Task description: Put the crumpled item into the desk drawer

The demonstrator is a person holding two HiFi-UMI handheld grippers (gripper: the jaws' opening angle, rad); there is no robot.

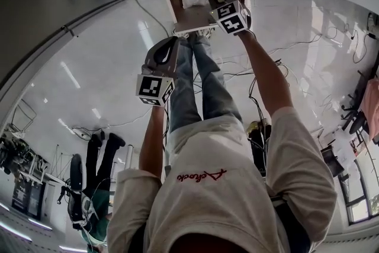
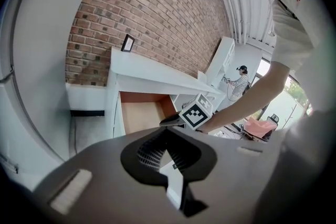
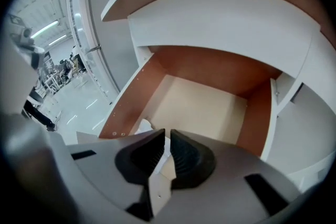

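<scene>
Here the right gripper (image 3: 165, 136) hangs over the open desk drawer (image 3: 202, 107), its jaws drawn close and clamped on the crumpled item (image 3: 143, 126), a white wad of paper. Part of the wad is pinched in the narrow gap between the ribbed pads, and the rest bulges out to the left of the jaw tips. The wad sits just above the drawer's near left corner, next to the brown side wall; whether it touches the pale drawer floor cannot be told. The floor beyond the gripper lies bare. In the left gripper view, the left gripper (image 2: 167, 134) has its jaws together with nothing between them. It is held back from the white desk (image 2: 152, 73) and points toward the pulled-out drawer, where the right gripper's marker cube (image 2: 197, 112) shows at the drawer's front edge.
</scene>
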